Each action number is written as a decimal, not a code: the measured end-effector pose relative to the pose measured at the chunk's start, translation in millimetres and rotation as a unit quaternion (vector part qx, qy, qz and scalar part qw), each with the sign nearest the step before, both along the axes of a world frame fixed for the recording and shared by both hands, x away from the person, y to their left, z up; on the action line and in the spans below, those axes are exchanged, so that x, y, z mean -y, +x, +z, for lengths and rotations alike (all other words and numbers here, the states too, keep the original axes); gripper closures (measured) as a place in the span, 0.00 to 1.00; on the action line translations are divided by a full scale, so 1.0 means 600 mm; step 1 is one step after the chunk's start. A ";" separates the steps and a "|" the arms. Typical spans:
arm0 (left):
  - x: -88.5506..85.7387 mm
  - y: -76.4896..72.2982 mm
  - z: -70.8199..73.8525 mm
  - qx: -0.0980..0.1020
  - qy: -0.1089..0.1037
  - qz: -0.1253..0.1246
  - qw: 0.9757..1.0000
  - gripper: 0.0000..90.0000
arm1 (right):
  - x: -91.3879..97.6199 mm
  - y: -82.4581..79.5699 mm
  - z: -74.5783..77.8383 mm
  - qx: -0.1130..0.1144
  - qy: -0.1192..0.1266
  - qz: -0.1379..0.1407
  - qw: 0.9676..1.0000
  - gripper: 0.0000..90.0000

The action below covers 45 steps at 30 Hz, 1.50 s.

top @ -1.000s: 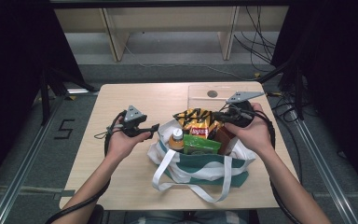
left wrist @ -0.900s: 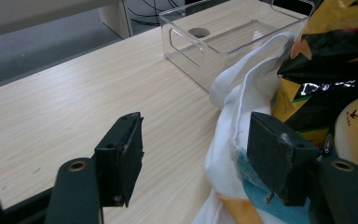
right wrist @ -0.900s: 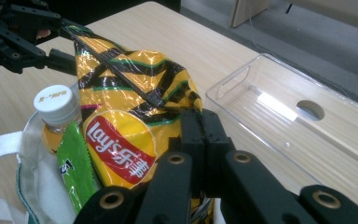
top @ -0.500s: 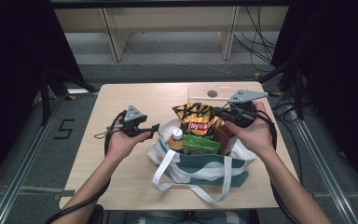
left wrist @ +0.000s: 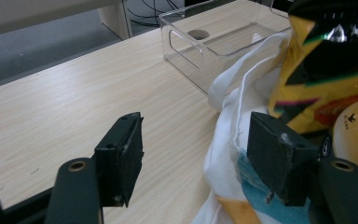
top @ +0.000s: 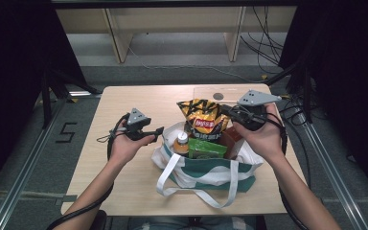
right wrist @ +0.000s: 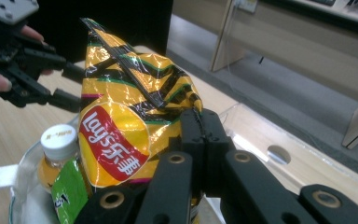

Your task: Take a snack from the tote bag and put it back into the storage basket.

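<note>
Two grippers in my hands, and the right gripper [right wrist: 200, 122] has its jaws pinched tight on the edge of the yellow chip bag [top: 203, 116]. In the right gripper view the black pads meet on the foil at the bag's side, with the red logo facing me. The chip bag stands upright, its lower end down in the white tote bag [top: 206, 167], its crimped top well above the rim. Just beside it I've got a bottle [top: 182, 143] with a white cap and orange contents, and a green packet [top: 206, 148] leaning in front, both inside the tote.

Over to my left gripper [left wrist: 193, 156]: jaws spread wide, nothing between the pads. It sits at the tote's near-left side, one jaw over bare wood, the other right against the white fabric; whether it touches the cloth I can't tell. In the high view it hangs just left of the tote's rim.

Further out, a clear plastic box [left wrist: 214, 44] rests on the wooden table [top: 139, 100], behind the tote and close to it. The tote's white straps trail toward my edge of the table.
</note>
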<state>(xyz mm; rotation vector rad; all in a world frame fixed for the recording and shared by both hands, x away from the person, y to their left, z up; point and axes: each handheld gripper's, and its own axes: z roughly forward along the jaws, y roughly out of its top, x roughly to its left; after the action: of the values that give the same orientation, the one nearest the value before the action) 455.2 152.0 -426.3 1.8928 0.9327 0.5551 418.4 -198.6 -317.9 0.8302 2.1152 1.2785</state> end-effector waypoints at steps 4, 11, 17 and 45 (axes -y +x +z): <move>0.000 0.000 0.000 0.000 0.000 0.000 1.000 0.40 | 0.005 -0.004 0.008 0.018 -0.001 -0.004 1.000 1.00; 0.000 0.000 0.000 0.001 0.000 0.000 1.000 0.40 | 0.006 -0.007 0.014 0.058 -0.002 -0.011 0.998 1.00; 0.001 0.000 0.000 0.001 0.001 0.000 1.000 0.40 | 0.011 -0.007 0.016 0.069 0.007 -0.017 0.997 1.00; 0.001 0.000 0.000 0.000 0.001 0.000 1.000 0.40 | 0.015 -0.019 0.043 0.131 0.022 -0.029 0.991 1.00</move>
<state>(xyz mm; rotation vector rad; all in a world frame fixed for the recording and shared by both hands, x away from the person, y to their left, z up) 455.1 151.3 -426.1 1.8950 0.9331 0.5558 406.9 -207.4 -292.1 0.6949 1.8496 1.3277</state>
